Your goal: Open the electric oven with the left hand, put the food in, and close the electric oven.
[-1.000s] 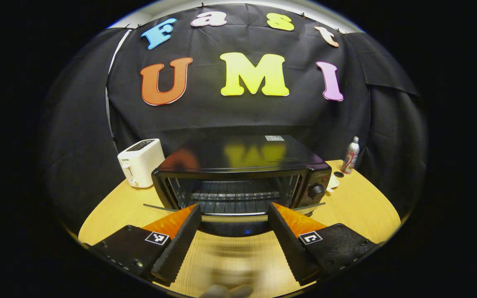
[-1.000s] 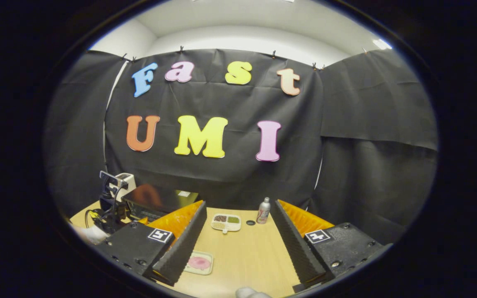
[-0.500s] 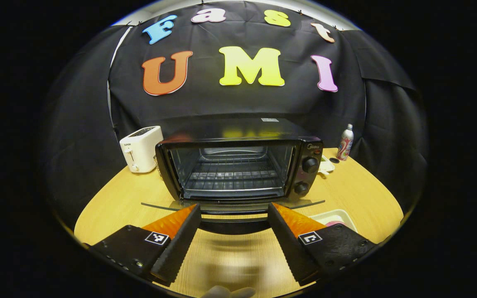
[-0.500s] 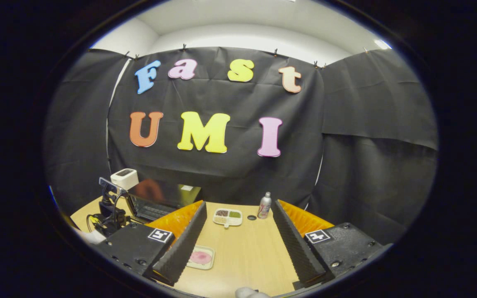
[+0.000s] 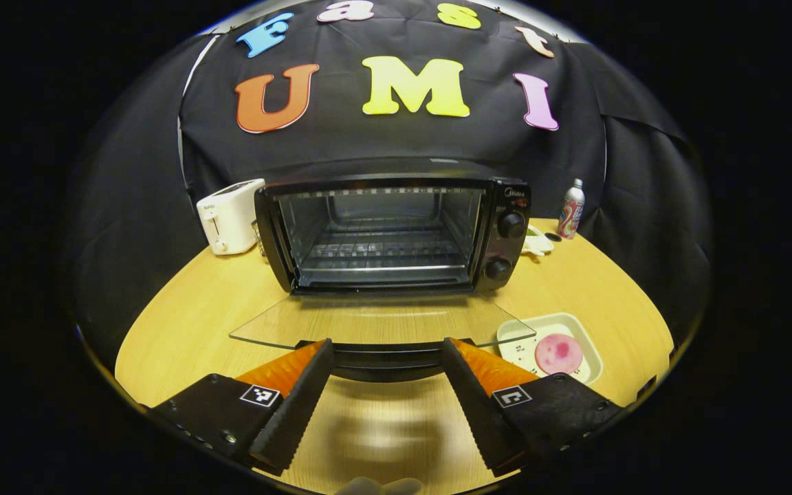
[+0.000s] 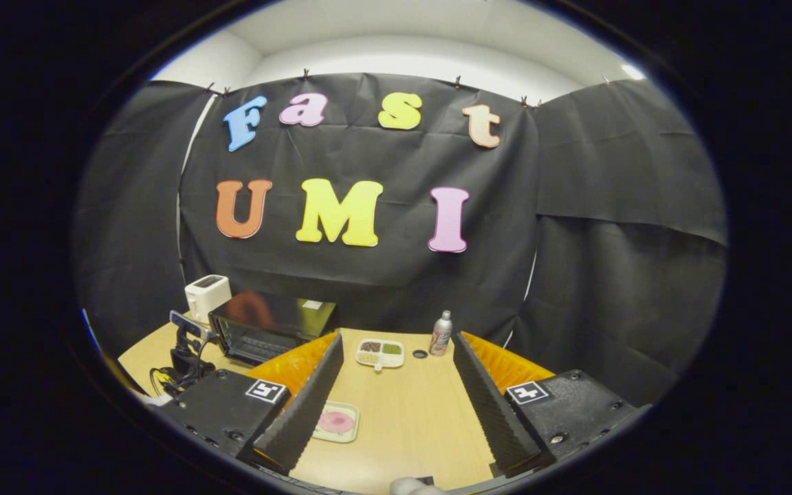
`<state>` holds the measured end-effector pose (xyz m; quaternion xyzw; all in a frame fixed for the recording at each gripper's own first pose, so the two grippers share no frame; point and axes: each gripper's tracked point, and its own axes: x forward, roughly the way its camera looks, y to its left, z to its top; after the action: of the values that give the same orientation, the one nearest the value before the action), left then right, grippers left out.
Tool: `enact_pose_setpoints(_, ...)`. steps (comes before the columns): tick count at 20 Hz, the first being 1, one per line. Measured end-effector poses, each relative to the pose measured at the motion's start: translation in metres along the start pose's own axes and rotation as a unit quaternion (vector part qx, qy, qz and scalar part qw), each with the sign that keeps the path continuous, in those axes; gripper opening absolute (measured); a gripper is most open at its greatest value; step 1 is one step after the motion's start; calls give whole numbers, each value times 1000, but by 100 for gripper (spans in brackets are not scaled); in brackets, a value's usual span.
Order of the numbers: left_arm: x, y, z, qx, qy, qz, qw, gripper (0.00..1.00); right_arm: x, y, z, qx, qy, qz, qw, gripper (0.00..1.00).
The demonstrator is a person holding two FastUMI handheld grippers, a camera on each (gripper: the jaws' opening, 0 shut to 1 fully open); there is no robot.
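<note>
With the glass door (image 5: 382,323) folded all the way down flat, the electric oven (image 5: 396,230) sits wide open in the middle of the worktop (image 5: 190,316), wire rack (image 5: 382,251) visible inside. Left tongs (image 5: 388,368) are spread wide with nothing between the fingers, hovering right at the door's dark handle (image 5: 386,357) at the front edge, but I can't tell whether they're touching it.

Food-wise, the pink round thing (image 5: 558,353) is lying on a small white tray (image 5: 592,350) on the worktop, just off the right corner of the lowered door, so outside the oven. In the right gripper view the same tray (image 6: 335,421) shows just beside the left finger of the right tongs (image 6: 396,399), which are also wide open and holding nothing.

Other stuff around: a white toaster (image 5: 229,214) left of the oven, a spray can (image 5: 570,208) at the back right, and a divided dish (image 6: 380,353) with some brown and green bits near the can.
</note>
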<state>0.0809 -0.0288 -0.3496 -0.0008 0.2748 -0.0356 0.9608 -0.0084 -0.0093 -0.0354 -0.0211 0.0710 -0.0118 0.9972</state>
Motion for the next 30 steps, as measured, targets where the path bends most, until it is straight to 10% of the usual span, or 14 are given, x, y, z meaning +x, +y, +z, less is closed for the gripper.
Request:
enact_pose_setpoints(11,17,-7,-56,26,66,-5,997,96,6,0,-20,-11,25,-4,1000,100)
enact_pose_setpoints(12,14,-6,-60,20,74,-5,997,85,8,0,-25,-11,30,-3,999,100)
enact_pose_setpoints(19,-21,9,-30,-15,29,-3,999,97,36,-3,-85,2,98,13,995,100)
enact_pose_setpoints(30,-151,13,98,-37,-115,53,991,97,131,42,-270,69,345,138,926,69)
